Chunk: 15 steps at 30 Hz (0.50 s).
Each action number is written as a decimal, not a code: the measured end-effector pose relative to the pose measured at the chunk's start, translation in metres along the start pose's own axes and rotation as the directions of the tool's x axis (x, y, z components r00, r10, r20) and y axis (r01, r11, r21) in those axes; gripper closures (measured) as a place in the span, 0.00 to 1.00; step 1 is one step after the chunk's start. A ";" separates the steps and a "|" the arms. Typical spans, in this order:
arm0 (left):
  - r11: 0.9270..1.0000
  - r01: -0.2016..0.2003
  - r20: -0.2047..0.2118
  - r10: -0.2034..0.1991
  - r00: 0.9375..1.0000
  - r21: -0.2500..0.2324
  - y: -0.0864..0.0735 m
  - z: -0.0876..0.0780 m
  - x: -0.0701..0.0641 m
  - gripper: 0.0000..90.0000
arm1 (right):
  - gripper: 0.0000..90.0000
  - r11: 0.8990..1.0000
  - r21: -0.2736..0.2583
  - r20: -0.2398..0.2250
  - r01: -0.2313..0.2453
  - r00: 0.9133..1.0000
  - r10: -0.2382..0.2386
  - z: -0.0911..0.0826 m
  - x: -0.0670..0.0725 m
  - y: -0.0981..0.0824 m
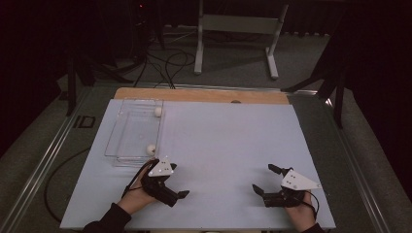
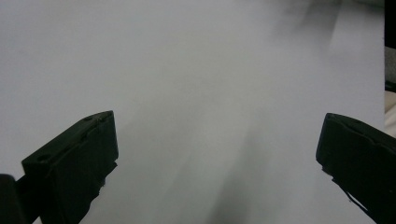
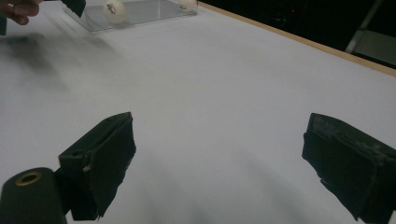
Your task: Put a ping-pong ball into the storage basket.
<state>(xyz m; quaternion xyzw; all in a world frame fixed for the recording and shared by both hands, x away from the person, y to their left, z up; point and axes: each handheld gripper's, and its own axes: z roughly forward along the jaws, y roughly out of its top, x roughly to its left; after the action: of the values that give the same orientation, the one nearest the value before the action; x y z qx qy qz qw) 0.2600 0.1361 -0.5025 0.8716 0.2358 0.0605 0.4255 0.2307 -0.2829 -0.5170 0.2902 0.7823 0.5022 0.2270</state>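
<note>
A clear plastic tray (image 1: 131, 127) lies on the back left of the white table (image 1: 223, 141). Two white balls rest in it, one at its far right corner (image 1: 158, 112) and one at its near right corner (image 1: 151, 149). My left gripper (image 1: 179, 180) sits just in front of the tray, open, with nothing between its jaws (image 2: 217, 149). At the front right, my right gripper (image 1: 265, 178) points left, also open and empty (image 3: 219, 149). In the right gripper view the tray (image 3: 140, 17) and both balls (image 3: 114, 8) (image 3: 187, 3) show far off.
A wooden strip (image 1: 204, 95) runs along the table's far edge. Beyond it, a grey metal stand (image 1: 238, 29) and black cables (image 1: 170, 63) lie on the floor. The person's left hand (image 3: 18, 9) shows at the top left of the right gripper view.
</note>
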 end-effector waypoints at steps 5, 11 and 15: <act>1.000 0.008 -0.011 -0.008 1.000 0.001 -0.009 -0.006 -0.001 0.00 | 0.10 1.000 0.002 -0.001 0.000 1.000 0.000 0.000 0.000 0.000; 0.999 0.033 -0.022 -0.034 0.999 -0.003 -0.018 -0.016 -0.001 0.00 | 0.10 1.000 0.003 -0.002 -0.001 1.000 0.001 0.000 0.000 0.000; 0.999 0.048 -0.043 -0.049 0.998 -0.012 -0.024 -0.021 0.000 0.00 | 0.10 1.000 0.003 -0.001 0.001 1.000 -0.001 0.001 0.000 0.000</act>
<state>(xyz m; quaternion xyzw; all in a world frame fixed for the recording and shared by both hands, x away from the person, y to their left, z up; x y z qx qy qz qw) 0.2453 0.1634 -0.5078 0.8618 0.2657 0.0702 0.4263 0.2310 -0.2824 -0.5177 0.2900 0.7832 0.5012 0.2266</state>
